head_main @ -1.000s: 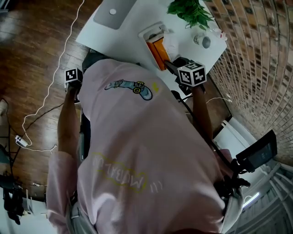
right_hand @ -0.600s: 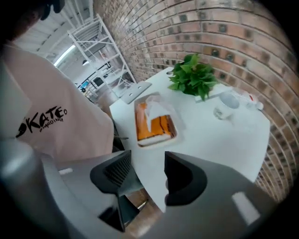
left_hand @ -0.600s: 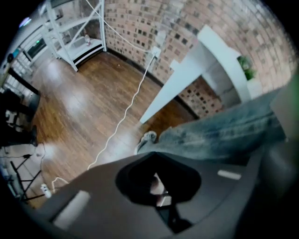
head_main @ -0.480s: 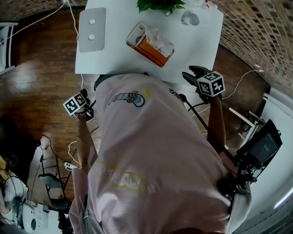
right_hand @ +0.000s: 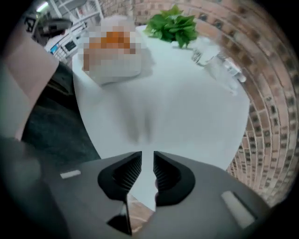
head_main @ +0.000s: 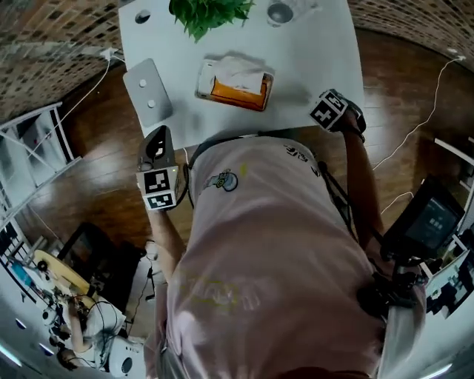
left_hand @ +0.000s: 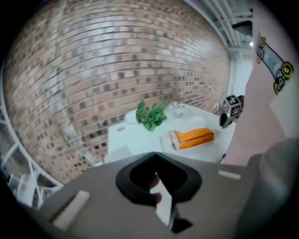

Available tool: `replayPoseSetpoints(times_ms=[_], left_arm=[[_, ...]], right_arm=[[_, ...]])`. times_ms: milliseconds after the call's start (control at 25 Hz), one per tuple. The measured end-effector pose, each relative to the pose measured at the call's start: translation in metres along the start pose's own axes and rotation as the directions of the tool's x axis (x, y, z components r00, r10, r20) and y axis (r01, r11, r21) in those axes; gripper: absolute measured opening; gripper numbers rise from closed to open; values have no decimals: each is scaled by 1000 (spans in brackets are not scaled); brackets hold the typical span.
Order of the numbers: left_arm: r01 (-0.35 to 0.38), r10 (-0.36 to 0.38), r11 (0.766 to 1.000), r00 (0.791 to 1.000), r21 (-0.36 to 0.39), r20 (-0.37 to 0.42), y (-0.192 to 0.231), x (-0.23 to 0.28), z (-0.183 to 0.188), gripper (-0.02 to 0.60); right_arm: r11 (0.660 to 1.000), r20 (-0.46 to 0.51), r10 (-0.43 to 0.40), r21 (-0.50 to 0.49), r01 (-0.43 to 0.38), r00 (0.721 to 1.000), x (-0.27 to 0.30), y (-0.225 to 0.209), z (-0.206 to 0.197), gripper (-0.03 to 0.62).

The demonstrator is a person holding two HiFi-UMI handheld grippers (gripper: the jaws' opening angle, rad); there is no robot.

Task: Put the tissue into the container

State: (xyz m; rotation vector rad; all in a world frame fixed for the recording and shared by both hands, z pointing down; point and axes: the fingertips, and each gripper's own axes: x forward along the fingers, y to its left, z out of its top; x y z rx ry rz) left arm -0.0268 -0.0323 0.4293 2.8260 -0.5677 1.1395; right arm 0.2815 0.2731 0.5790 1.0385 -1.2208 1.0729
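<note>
An orange tissue box point(head_main: 237, 87) lies on the white table point(head_main: 311, 52), with white tissue point(head_main: 238, 66) bunched on its top. My left gripper point(head_main: 157, 148) hovers off the table's near left corner, beside a flat grey rectangular piece point(head_main: 151, 92); its jaw tips meet with nothing between them point(left_hand: 156, 158). At the near right edge my right gripper point(head_main: 331, 111) is closing down to a thin slit, nothing between its ribbed pads point(right_hand: 147, 170). It points over bare tabletop. In the right gripper view the box point(right_hand: 114, 65) lies far left under a mosaic patch.
A green plant point(head_main: 204, 11) and a clear glass point(head_main: 280, 12) stand at the table's far side. Brick wall lies beyond. Dark wooden floor with cables surrounds the table. White shelving point(head_main: 41, 148) stands left and a screen on a stand point(head_main: 431, 218) right. The person's body hides the near edge.
The head view has swung, so the table now sits top centre. The left gripper has risen to the table's near left corner. The right gripper stays at the near right edge.
</note>
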Motion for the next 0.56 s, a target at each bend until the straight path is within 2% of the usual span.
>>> replayPoseSetpoints(times_ms=[80, 200, 320, 400, 560], left_arm=[[36, -43, 995, 997, 96, 70, -27, 15, 40, 5], [90, -111, 982, 986, 166, 125, -61, 37, 87, 5], [123, -155, 958, 982, 257, 108, -95, 57, 108, 5], [167, -199, 940, 977, 298, 79, -122, 67, 112, 5], [256, -284, 917, 958, 305, 48, -156, 76, 114, 5]], right_arm=[[997, -102, 35, -65, -42, 994, 14, 2, -11, 75], [993, -96, 69, -87, -77, 993, 16, 7, -8, 80], [994, -41, 76, -77, -79, 996, 15, 9, -7, 80], [994, -47, 72, -83, -75, 996, 15, 4, -11, 80], [990, -81, 64, -120, -73, 995, 16, -7, -17, 86]])
